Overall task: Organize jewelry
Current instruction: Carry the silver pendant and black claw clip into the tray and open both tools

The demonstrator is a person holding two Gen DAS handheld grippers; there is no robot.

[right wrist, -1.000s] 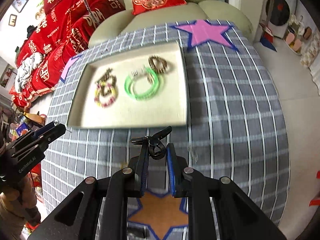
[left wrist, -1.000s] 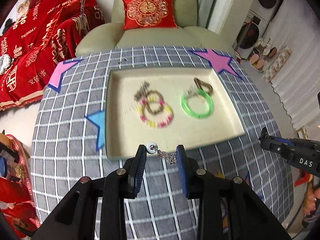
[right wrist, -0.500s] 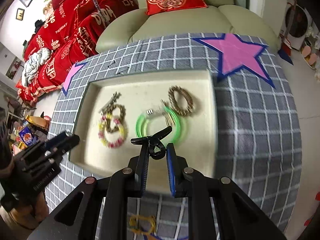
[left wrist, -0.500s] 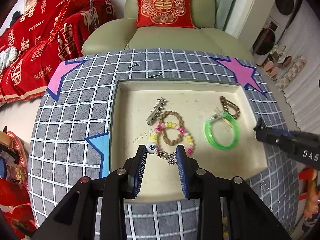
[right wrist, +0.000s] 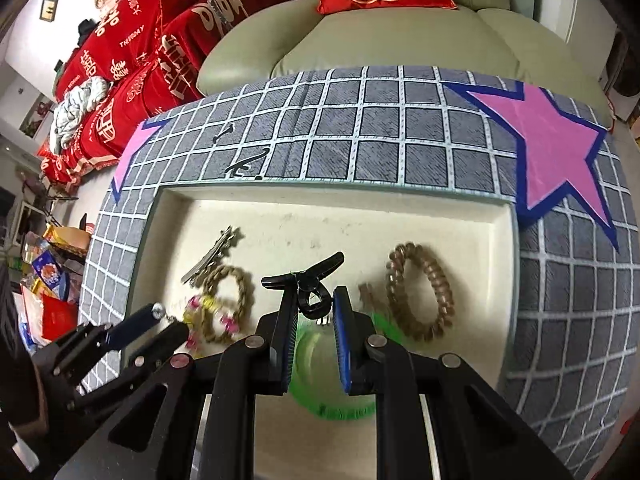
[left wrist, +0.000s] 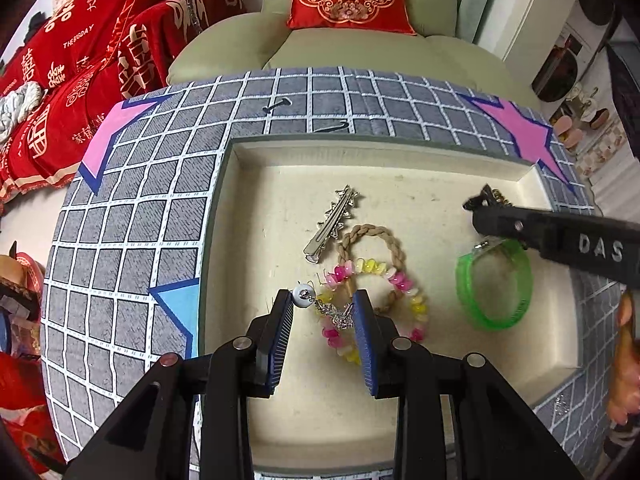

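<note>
Left tool (left wrist: 322, 306) pinched a silver chain with a round white bead (left wrist: 325, 307) above the cream tray (left wrist: 400, 152). Right tool (right wrist: 314, 300) clamped a glossy black claw clip (right wrist: 306, 280) over the tray's green bangle (right wrist: 336, 400).

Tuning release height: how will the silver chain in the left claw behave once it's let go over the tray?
Probably floppy: the silver chain sags in a loose bunch between the left claw's pads. Its round bead may swing or roll a bit. Likely light; it could snag on the pink-and-yellow bead bracelet beneath.
</note>
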